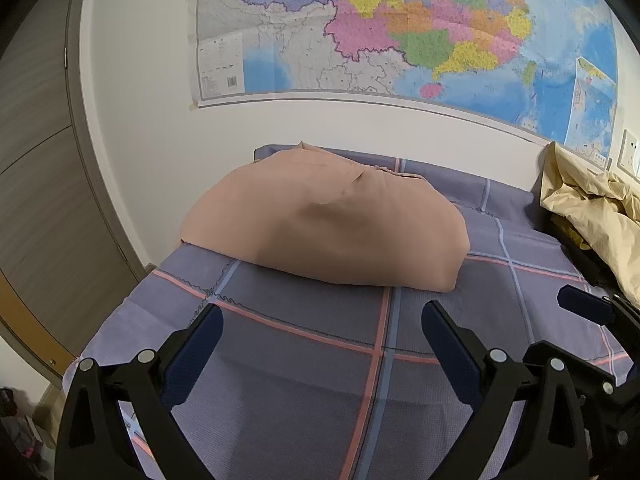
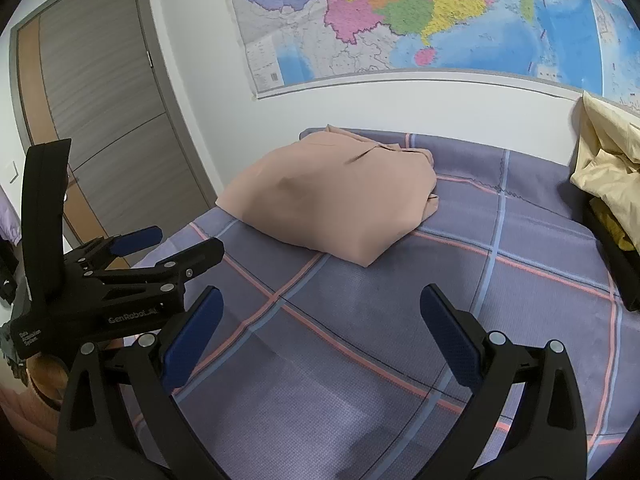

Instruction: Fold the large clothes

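A pink-beige garment (image 1: 320,216) lies folded into a thick bundle on the far left part of the checked purple bed sheet (image 1: 300,360); it also shows in the right wrist view (image 2: 332,196). My left gripper (image 1: 322,324) is open and empty, hovering above the sheet just short of the bundle. My right gripper (image 2: 320,308) is open and empty, above the sheet to the right of the left one. The left gripper (image 2: 180,244) shows at the left of the right wrist view, open.
A crumpled pale yellow cloth (image 1: 592,204) lies at the right edge of the bed, also in the right wrist view (image 2: 608,160). A wall map (image 1: 400,32) hangs behind the bed. A grey wooden door (image 2: 100,100) stands to the left.
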Motion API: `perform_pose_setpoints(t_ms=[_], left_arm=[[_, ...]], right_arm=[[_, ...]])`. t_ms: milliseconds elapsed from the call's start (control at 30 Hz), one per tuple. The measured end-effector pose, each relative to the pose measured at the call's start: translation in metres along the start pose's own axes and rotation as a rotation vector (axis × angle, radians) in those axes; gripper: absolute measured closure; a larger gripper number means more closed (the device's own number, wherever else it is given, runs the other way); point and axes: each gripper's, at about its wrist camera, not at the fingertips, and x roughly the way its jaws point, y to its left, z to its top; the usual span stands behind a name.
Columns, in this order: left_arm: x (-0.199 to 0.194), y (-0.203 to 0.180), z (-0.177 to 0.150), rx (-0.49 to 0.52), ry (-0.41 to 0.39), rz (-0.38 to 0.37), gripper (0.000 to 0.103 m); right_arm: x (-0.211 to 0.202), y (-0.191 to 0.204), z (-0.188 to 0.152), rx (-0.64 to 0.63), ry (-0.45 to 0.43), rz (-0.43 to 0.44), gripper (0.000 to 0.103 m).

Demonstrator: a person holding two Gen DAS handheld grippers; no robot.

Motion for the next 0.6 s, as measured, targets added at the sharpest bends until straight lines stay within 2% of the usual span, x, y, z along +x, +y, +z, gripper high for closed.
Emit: perform_pose_setpoints(t_ms=[600], left_arm=[[0.0023,-0.0037,-0.0050,0.001,0.010,-0.002,0.007]], right_arm=[[-0.0011,-0.0014,-0.0010,0.009,0.004,0.004,0.006]])
